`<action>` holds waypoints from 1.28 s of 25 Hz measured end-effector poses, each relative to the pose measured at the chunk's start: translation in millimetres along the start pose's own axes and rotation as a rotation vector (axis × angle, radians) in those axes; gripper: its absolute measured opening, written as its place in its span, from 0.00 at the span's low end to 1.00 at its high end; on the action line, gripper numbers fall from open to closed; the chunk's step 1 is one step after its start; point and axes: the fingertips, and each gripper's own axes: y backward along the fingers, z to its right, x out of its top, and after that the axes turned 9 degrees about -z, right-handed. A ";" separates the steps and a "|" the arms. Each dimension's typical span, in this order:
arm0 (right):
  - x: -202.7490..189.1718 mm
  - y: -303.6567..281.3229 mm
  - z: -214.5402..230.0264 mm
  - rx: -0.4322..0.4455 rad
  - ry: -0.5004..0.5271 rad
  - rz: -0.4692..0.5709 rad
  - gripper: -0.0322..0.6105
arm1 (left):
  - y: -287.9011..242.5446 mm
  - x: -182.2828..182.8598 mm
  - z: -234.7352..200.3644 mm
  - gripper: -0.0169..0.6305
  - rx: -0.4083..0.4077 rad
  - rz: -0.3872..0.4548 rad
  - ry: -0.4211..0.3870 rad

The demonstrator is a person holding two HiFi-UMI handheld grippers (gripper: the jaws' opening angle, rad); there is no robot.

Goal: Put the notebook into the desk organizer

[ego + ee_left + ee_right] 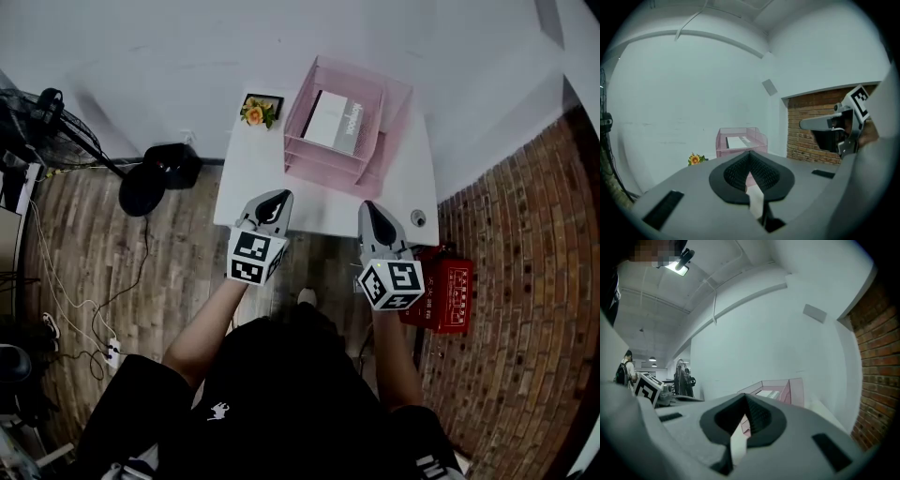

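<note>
The pink mesh desk organizer [367, 141] stands at the back of the white table [253, 183]. A white and grey notebook [336, 120] lies in its top tray. The left gripper view shows the organizer [740, 143] ahead with the notebook [738, 141] in it, and so does the right gripper view, with the organizer [780, 391] just past the jaws. My left gripper [275, 201] hangs over the table's near edge, shut, with nothing between its jaws. My right gripper [373, 212] hangs beside it at the near edge, also shut and empty. Both are well short of the organizer.
A small framed sunflower [260, 110] stands left of the organizer. A small round object [418, 218] lies at the table's near right corner. On the floor are a red box [442, 292], a black base [157, 174], a fan [37, 117] and cables. A brick wall [525, 281] is at the right.
</note>
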 end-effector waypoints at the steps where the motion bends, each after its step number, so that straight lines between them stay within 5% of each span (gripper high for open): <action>1: -0.2 5.4 -6.6 -0.013 0.000 0.003 0.05 | 7.1 -1.1 -2.0 0.03 -0.010 0.006 -0.014; 18: -11.4 85.9 -94.4 -0.129 -0.003 0.046 0.05 | 111.0 -6.4 -15.1 0.03 -0.141 0.095 -0.035; 32: -0.4 119.9 -98.6 -0.124 -0.012 0.075 0.05 | 141.8 11.4 -5.9 0.03 -0.072 0.149 -0.031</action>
